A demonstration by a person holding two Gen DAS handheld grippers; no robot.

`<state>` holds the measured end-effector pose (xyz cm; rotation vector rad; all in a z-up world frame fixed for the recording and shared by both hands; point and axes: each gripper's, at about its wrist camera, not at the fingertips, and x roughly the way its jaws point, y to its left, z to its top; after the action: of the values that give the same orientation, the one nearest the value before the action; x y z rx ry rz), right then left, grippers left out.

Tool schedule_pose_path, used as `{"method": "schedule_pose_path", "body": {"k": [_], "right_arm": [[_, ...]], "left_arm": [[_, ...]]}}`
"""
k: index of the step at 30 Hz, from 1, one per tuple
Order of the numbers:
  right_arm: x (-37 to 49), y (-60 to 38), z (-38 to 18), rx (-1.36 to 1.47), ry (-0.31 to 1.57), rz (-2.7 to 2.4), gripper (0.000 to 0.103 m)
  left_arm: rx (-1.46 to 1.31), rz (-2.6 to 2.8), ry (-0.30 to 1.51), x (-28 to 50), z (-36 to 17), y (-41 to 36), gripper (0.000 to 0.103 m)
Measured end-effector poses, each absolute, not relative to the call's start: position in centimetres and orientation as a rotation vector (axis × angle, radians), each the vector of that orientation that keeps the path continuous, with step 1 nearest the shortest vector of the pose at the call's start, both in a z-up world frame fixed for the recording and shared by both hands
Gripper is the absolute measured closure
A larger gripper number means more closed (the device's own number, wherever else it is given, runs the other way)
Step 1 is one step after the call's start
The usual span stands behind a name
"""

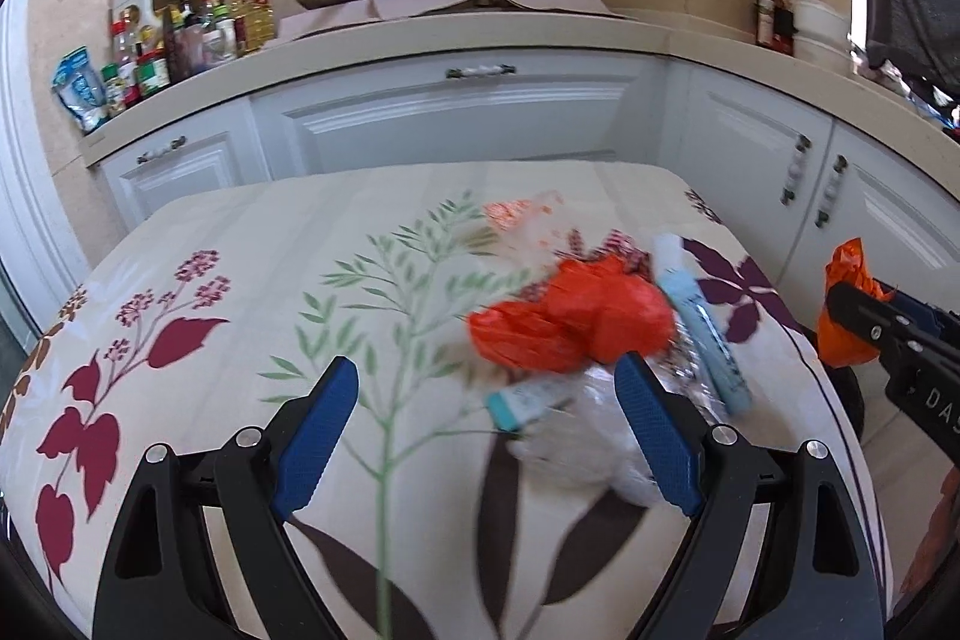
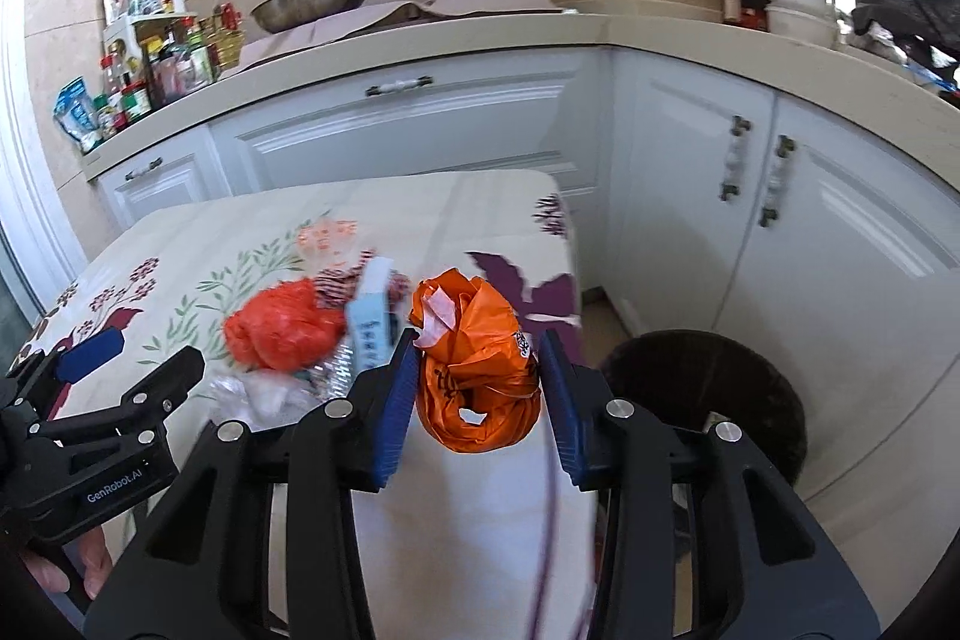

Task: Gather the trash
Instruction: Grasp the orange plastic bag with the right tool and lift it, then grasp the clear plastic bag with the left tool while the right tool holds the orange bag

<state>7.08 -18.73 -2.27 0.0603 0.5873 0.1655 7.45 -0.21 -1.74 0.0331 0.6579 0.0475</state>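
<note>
Jaws of the right gripper [image 2: 477, 382] were closed on a crumpled orange bag [image 2: 474, 370] at the table's [image 2: 180, 232] edge above a dark bin [image 2: 708, 400], while the left gripper [image 1: 486, 436] was held wide open near the remaining trash pile [image 1: 576, 322], so the slippery plastic could be dropped short if squeezed loosely.

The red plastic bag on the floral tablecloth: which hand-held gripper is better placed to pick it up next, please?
Left. The left hand-held gripper is open and empty, right before the red plastic bag; the right hand-held gripper already clamps an orange bag.
</note>
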Motion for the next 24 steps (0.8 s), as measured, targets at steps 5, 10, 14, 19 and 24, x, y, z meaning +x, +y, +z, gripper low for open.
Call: {"method": "schedule_pose_path", "body": {"k": [5, 10, 14, 19, 24], "right_arm": [[6.4, -20.7, -2.6, 0.083, 0.583, 0.143, 0.064], [6.0, -21.9, -2.8, 0.098, 0.578, 0.133, 0.064], [5.7, -22.3, -2.9, 0.109, 0.573, 0.129, 0.064], [5.6, -22.5, -2.9, 0.116, 0.571, 0.128, 0.064], [5.6, -22.5, -2.9, 0.114, 0.568, 0.128, 0.064]], "left_arm": [[0.060, 0.039, 0.670, 7.3, -2.5, -2.0, 0.018], [0.060, 0.039, 0.661, 7.2, -2.5, -2.4, 0.023], [0.060, 0.015, 0.677, 7.4, -2.7, -2.6, 0.039], [0.053, -0.011, 0.695, 7.7, -2.9, -2.7, 0.060], [0.040, -0.054, 0.722, 7.7, -3.2, -2.8, 0.083]]}}
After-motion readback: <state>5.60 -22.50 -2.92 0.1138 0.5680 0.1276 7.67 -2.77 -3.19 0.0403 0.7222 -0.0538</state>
